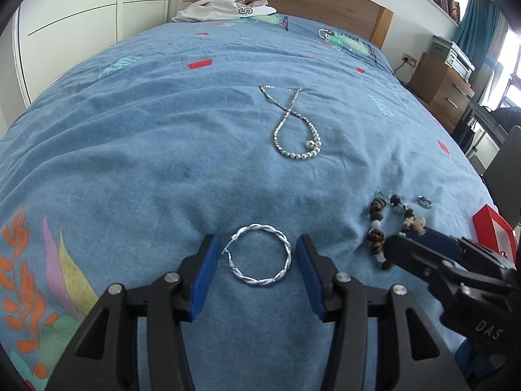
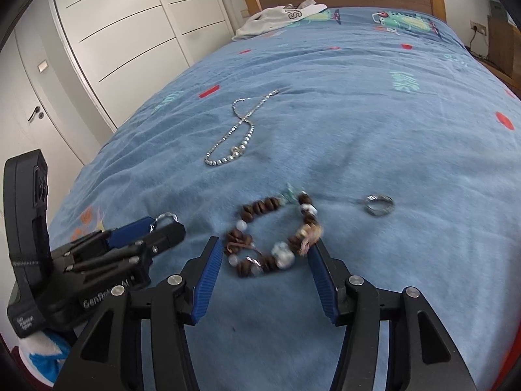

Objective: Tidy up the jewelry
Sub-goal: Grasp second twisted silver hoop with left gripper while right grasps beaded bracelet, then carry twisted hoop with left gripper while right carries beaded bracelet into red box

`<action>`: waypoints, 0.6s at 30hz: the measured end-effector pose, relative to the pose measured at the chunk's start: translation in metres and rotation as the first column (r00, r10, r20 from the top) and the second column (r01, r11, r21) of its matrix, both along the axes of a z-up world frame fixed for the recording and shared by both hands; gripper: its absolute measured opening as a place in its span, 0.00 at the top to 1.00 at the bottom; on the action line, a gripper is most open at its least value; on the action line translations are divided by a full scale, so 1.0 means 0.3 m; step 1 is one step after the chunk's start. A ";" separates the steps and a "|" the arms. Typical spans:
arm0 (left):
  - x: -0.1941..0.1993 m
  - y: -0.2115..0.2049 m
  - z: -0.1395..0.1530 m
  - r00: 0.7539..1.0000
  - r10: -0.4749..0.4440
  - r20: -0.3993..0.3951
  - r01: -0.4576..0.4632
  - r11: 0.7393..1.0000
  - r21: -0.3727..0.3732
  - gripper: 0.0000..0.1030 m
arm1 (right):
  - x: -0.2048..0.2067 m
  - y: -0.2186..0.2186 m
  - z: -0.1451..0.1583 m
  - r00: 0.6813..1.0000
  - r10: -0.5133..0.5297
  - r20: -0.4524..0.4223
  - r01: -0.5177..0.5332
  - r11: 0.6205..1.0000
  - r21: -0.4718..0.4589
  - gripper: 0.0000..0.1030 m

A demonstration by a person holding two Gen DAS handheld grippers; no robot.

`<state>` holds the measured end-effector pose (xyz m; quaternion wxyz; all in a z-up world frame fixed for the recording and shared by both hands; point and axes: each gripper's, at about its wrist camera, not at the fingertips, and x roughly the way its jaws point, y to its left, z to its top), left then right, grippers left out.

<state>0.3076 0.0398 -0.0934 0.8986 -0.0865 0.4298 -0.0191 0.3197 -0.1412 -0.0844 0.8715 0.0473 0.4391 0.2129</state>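
Blue-padded fingers of my left hand-held gripper [image 1: 257, 257] stand wide on either side of the twisted silver hoop earring [image 1: 259, 254], which lies flat on the blue bedspread [image 1: 130, 146]. Neither pad touches the metal; nothing held. Hoop sits squarely between the jaws, likely so one squeeze would take it across its width.

Right hand-held gripper [image 2: 265, 254] likewise parted, about mid-width, straddling the brown wooden and pale bead bracelet [image 2: 273, 231]. Bracelet lies in a loose loop on the bed, nearest beads between the fingertips. Its frayed right end is at or against the right pad; picture blurred there, contact uncertain. No grip that I can see.

Small silver band ring [image 2: 377, 205] rests alone, right of the bracelet, apart from both grippers. Silver beaded necklace [image 1: 293, 123] lies farther up the bed, crossed once over itself, well apart. Red open box [image 1: 491, 231] at the bed's right edge — probably the destination.
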 end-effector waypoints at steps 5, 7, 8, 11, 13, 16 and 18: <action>0.005 0.012 -0.006 1.000 0.003 0.005 -0.003 1.000 0.003 0.55 | 0.033 0.039 -0.024 1.000 0.012 0.004 -0.012 0.999 -0.029 0.47; 0.002 0.014 -0.007 1.000 0.004 0.009 -0.004 1.000 0.009 0.58 | 0.039 0.051 -0.035 1.000 0.016 0.008 -0.016 0.998 -0.055 0.49; 0.001 0.012 -0.007 1.000 0.004 0.012 -0.004 1.000 0.020 0.60 | 0.041 0.056 -0.039 1.000 0.014 0.012 -0.013 0.997 -0.071 0.52; -0.003 0.014 -0.006 1.000 0.001 0.021 -0.002 1.000 0.020 0.61 | 0.040 0.054 -0.039 1.000 0.008 0.020 -0.006 0.996 -0.088 0.69; -0.006 0.016 -0.004 1.000 0.001 0.028 -0.001 1.000 0.015 0.61 | 0.040 0.038 -0.037 1.000 0.002 0.018 -0.001 0.998 -0.069 0.79; -0.011 0.015 0.002 0.999 -0.001 0.041 0.001 1.000 0.013 0.62 | 0.030 0.029 -0.028 1.000 0.004 0.028 -0.002 0.999 -0.053 0.81; -0.013 0.009 0.006 0.999 -0.003 0.048 0.002 1.000 0.018 0.62 | 0.019 0.028 -0.016 0.999 0.007 0.044 -0.005 0.999 -0.041 0.85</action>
